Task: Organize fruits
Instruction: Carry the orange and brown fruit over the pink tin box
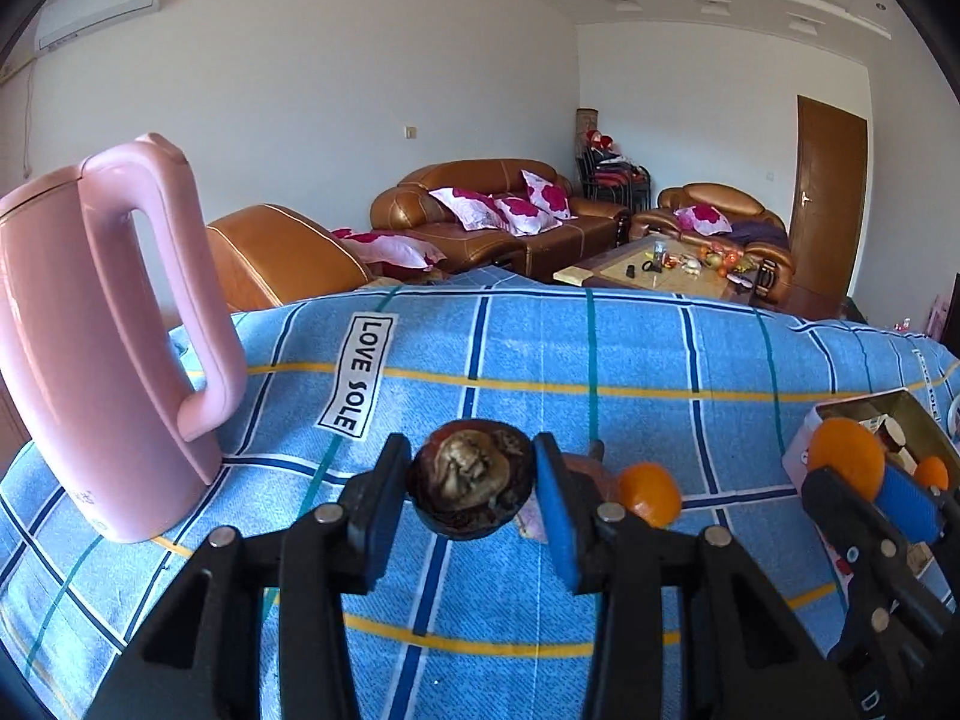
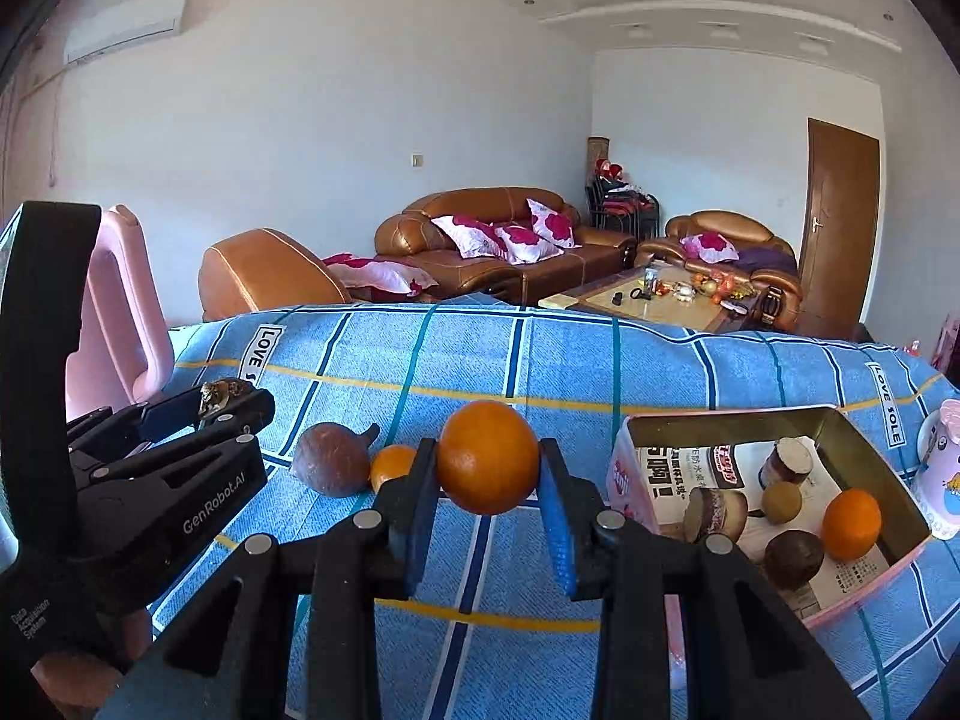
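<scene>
My left gripper (image 1: 471, 483) is shut on a dark, shrivelled fruit (image 1: 471, 477) and holds it above the blue checked cloth (image 1: 540, 354). My right gripper (image 2: 487, 477) is shut on an orange (image 2: 487, 456), lifted above the cloth; it also shows at the right of the left wrist view (image 1: 846, 459). A brown fruit (image 2: 330, 465) and a small orange (image 2: 391, 465) lie on the cloth behind it. A pink box (image 2: 624, 474) to the right holds an orange (image 2: 851, 523), dark fruits and a small jar.
A pink kettle (image 1: 90, 348) stands at the left on the cloth. A pink cup (image 2: 942, 468) stands right of the box. Brown sofas and a coffee table lie beyond the far edge.
</scene>
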The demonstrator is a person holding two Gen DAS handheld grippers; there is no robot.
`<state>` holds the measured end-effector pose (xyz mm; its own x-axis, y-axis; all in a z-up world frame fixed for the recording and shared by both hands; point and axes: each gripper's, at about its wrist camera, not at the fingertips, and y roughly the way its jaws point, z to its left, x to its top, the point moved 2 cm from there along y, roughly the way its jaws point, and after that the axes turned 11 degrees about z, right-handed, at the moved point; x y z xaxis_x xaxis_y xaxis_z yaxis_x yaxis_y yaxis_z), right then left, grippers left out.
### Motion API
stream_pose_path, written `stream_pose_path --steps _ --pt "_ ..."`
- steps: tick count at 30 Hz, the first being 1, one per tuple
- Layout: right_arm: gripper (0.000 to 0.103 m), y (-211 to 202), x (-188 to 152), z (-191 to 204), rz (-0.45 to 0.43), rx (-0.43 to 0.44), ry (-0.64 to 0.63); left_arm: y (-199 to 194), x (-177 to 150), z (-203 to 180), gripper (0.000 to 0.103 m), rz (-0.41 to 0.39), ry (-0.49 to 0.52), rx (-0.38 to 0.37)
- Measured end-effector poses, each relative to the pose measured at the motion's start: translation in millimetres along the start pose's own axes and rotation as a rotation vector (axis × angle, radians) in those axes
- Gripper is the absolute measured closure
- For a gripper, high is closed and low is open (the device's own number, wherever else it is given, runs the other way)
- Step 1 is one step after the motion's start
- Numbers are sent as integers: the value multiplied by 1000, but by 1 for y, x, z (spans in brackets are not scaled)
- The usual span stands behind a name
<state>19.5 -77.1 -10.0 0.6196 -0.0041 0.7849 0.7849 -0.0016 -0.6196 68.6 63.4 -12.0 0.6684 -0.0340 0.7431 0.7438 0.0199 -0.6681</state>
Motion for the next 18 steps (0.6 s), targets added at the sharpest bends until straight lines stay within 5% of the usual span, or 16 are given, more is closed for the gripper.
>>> stream_pose_path --steps 18 --pt "69 -3 -4 -3 18 5 -5 -10 -2 -14 60 -52 26 60"
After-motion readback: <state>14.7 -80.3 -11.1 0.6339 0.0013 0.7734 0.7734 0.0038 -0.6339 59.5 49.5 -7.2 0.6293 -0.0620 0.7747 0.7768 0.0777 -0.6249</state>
